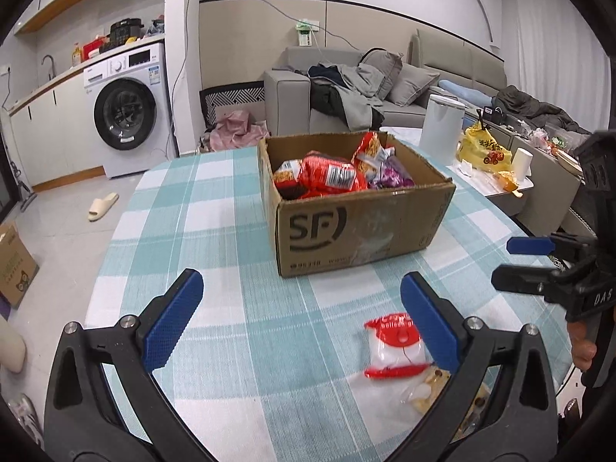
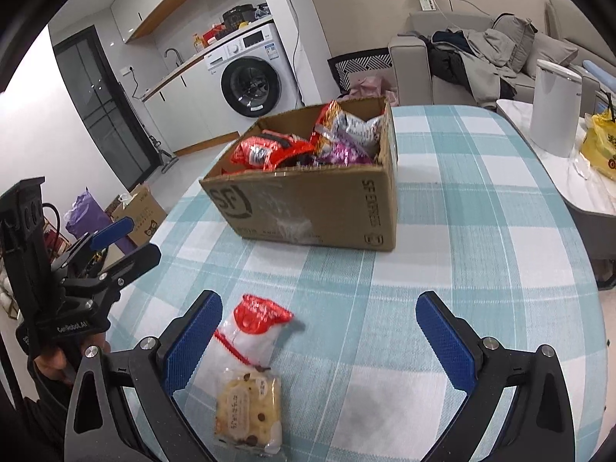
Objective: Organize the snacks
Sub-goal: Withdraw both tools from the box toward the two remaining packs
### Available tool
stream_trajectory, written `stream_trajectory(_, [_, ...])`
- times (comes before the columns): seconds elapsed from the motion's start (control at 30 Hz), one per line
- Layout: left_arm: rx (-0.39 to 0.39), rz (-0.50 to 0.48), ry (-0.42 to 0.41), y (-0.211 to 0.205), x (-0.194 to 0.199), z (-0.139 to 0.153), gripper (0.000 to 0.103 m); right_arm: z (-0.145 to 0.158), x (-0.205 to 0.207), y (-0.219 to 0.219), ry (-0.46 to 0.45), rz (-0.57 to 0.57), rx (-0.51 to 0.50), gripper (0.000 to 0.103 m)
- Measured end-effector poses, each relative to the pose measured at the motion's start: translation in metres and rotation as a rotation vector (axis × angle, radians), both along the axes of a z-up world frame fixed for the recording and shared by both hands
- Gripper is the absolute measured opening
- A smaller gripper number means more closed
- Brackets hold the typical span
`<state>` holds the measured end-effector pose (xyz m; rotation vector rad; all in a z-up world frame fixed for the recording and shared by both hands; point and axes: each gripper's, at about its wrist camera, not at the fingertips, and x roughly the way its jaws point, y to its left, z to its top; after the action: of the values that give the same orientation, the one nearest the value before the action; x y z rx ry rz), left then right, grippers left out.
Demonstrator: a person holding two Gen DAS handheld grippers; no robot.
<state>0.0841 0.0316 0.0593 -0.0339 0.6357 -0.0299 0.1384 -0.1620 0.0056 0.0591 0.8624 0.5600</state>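
Both the left gripper (image 1: 300,308) and right gripper (image 2: 317,327) hover with jaws spread, holding nothing. A red-and-white snack packet (image 2: 252,331) and a cookie packet (image 2: 248,408) lie near the worktop's (image 2: 462,231) near edge. The cardboard box (image 2: 308,208) of snacks stands toward the far edge.

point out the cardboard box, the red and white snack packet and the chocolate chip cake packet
cardboard box (image 2: 308,208), right wrist view, front wall
red and white snack packet (image 2: 256,329), right wrist view, middle of wrapper
chocolate chip cake packet (image 2: 248,408), right wrist view, middle of cake

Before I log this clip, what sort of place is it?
Most likely a small home, with kitchen and living area in one room: a washing machine under a counter, a sofa piled with clothes, and a table with a checked cloth.
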Motion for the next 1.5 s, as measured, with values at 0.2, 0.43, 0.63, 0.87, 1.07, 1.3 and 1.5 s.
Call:
stream_trajectory(0.2, [-0.003, -0.004, 0.03, -0.002, -0.005, -0.015, 0.102, -0.019, -0.016, 0.009, 0.024, 0.037, -0.075, 0.103])
stream_trajectory(0.43, [0.014, -0.015, 0.073, -0.006, -0.007, -0.034, 0.102, -0.047, -0.032, 0.017, 0.071, 0.06, -0.114, 0.103])
stream_trajectory(0.63, [0.012, -0.012, 0.116, -0.005, -0.001, -0.05, 0.102, -0.061, -0.041, 0.034, 0.086, 0.118, -0.184, 0.103])
stream_trajectory(0.87, [0.01, -0.018, 0.153, -0.005, 0.004, -0.062, 0.102, -0.066, -0.047, 0.047, 0.092, 0.163, -0.211, 0.103])
stream_trajectory(1.07, [0.007, -0.013, 0.169, -0.004, 0.007, -0.068, 0.102, -0.071, -0.053, 0.06, 0.087, 0.206, -0.24, 0.103])
stream_trajectory(1.3, [0.003, -0.021, 0.178, -0.004, 0.009, -0.072, 0.102, -0.075, -0.059, 0.071, 0.072, 0.239, -0.297, 0.102])
stream_trajectory(1.5, [-0.002, -0.023, 0.199, -0.009, 0.012, -0.077, 0.102, -0.075, -0.055, 0.06, 0.075, 0.22, -0.306, 0.102])
